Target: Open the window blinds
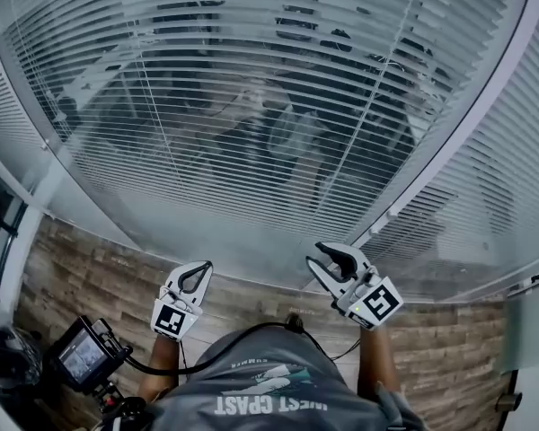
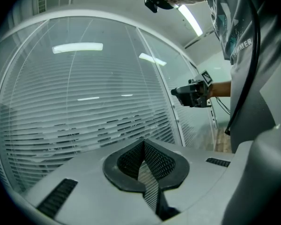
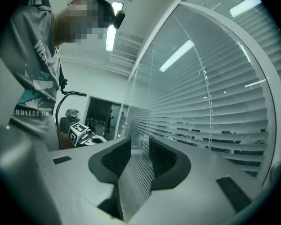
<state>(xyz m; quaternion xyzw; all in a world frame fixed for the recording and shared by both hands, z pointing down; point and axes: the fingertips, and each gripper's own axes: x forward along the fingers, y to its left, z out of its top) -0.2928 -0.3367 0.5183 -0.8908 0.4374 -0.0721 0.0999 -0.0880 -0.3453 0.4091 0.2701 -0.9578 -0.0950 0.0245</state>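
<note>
Blinds (image 1: 251, 52) behind glass (image 1: 108, 218) — room (image 1: 287, 128) beyond barely legible.

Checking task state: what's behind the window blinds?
Through gaps in the window blinds, dark furniture-like shapes show in a room beyond. The blinds cover most of it, so what they are cannot be told.

The person wore a short-sleeved grey T-shirt (image 1: 269, 389) with white lettering and a teal-and-white chest print. A black cable (image 1: 283, 325) curved across it. The left gripper (image 1: 195, 278) and right gripper (image 1: 328, 260) were pale grey with black, finely ribbed pads (image 2: 161, 161). Each carried a white cube (image 1: 378, 302) printed with black square markers.
</note>
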